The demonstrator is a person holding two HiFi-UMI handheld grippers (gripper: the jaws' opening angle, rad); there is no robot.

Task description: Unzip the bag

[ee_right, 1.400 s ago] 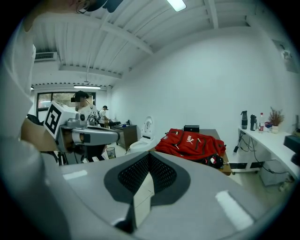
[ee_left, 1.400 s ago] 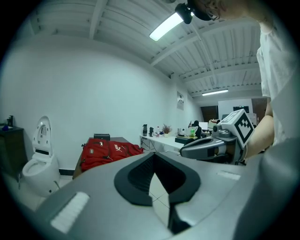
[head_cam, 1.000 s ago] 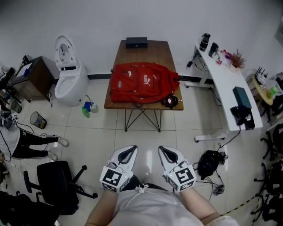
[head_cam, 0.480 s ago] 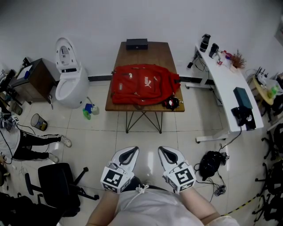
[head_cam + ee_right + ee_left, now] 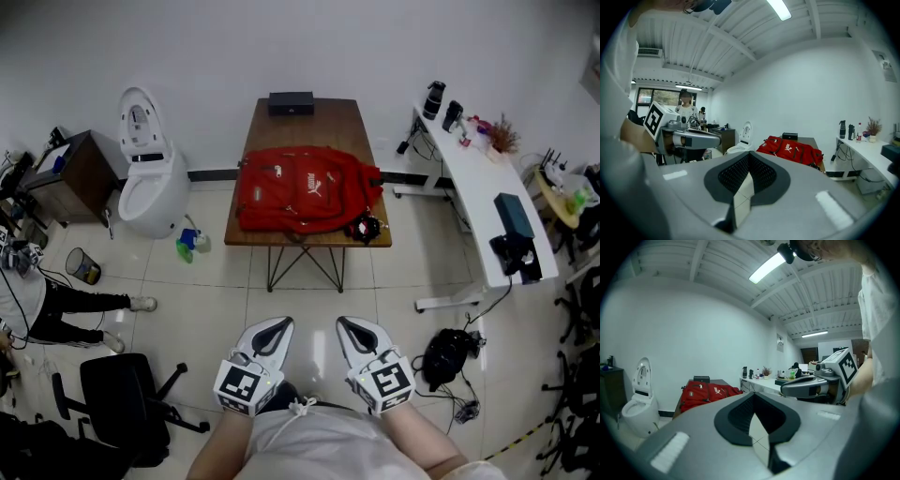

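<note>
The red bag [image 5: 305,187] lies flat on the near half of a brown table [image 5: 323,117], straight ahead at twelve o'clock from where the person stands, well apart from both grippers. It covers almost the whole width of the tabletop. At the bag's five o'clock corner sits a small dark tangle [image 5: 364,228], perhaps straps or a buckle; it is too small to tell. A black box [image 5: 291,102] rests at the far end of the table, against the wall.

The left gripper [image 5: 278,322] and the right gripper [image 5: 349,322] are held low, side by side in front of the person's body, both pointing toward the table over bare tiled floor. Each one has its jaws pressed together at the tips, with only a narrow wedge of floor showing through the hollow behind them and nothing pinched between. From each gripper's own view the bag shows as a red mound beyond the closed tips.

A white toilet [image 5: 150,178] stands at ten o'clock of the table, a long white desk [image 5: 478,178] runs off at two o'clock, a black office chair [image 5: 117,403] is at the person's eight o'clock, and a black bag [image 5: 443,352] lies on the floor at three o'clock.
</note>
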